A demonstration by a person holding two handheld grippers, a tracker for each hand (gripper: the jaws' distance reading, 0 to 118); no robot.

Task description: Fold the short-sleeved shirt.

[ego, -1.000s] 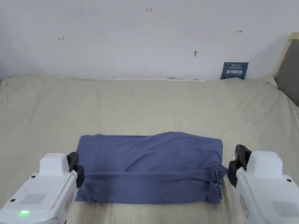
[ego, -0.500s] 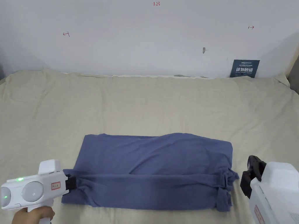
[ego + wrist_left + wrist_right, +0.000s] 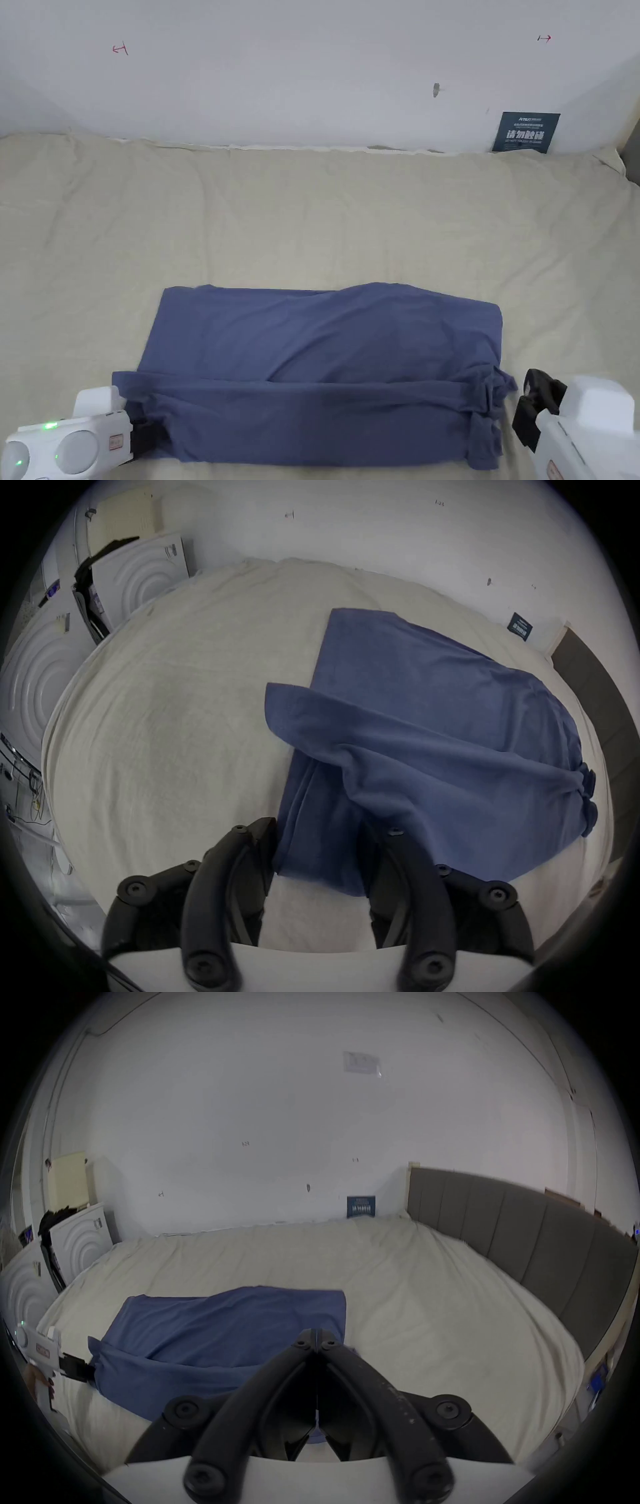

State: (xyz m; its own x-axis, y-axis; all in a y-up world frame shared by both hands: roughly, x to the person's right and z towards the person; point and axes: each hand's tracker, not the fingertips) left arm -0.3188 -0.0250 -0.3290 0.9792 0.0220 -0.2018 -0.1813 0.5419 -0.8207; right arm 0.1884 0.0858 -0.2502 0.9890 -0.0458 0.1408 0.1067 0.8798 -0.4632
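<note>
A blue short-sleeved shirt [image 3: 325,350] lies folded into a long band on the beige bed [image 3: 312,212], with its near strip doubled over and its right end bunched. My left gripper [image 3: 142,437] lies sideways at the shirt's near left corner. In the left gripper view the shirt [image 3: 433,739] runs between the jaws of this gripper [image 3: 327,830], which stand apart around the cloth's edge. My right gripper [image 3: 530,406] sits just right of the bunched end, apart from it. In the right gripper view it [image 3: 317,1333] is shut with nothing seen between its tips.
A white wall rises behind the bed, with a dark blue sign [image 3: 525,132] leaning at its foot. A grey headboard [image 3: 519,1241] bounds the bed's right side. White ribbed panels [image 3: 138,580] stand past the bed's left end.
My left gripper has turned sideways and dropped to the shirt's near left corner, jaws now around the edge. The near strip's left end juts out farther left. The right gripper stays shut.
</note>
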